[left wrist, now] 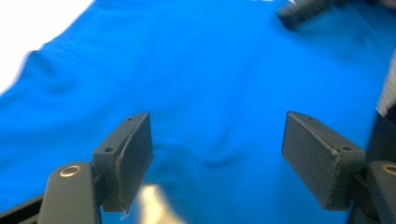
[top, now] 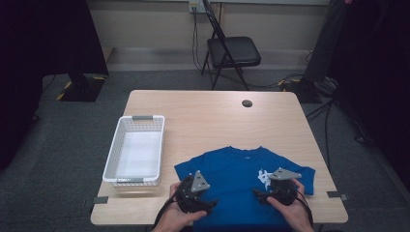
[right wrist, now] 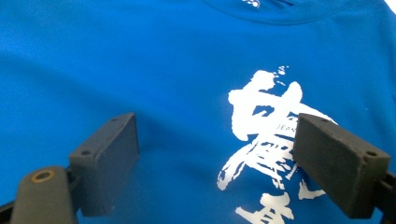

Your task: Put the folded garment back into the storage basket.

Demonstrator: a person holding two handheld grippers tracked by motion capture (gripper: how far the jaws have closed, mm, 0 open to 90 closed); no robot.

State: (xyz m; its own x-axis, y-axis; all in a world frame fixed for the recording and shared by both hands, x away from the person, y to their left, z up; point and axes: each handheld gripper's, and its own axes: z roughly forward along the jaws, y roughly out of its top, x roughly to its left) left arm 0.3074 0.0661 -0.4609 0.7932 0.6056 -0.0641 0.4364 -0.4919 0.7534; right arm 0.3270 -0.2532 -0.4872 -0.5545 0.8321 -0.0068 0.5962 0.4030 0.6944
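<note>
I see the blue T-shirt [top: 237, 176] lying flat at the near edge of the wooden surface [top: 208, 116], collar pointing away from me, its long axis running toward me, hem cut off below. Soft cloth, white brush-like print; the left gripper [left wrist: 217, 158] and right gripper [right wrist: 217, 161] hover over it, jaws released. Beside it stands a white slotted plastic basket [top: 112, 157].

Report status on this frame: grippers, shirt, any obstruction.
Left gripper open, right gripper open, both over the blue printed T-shirt. Shirt flat on the wooden table, not gripped. White plastic basket off to the left, nothing in the way.
</note>
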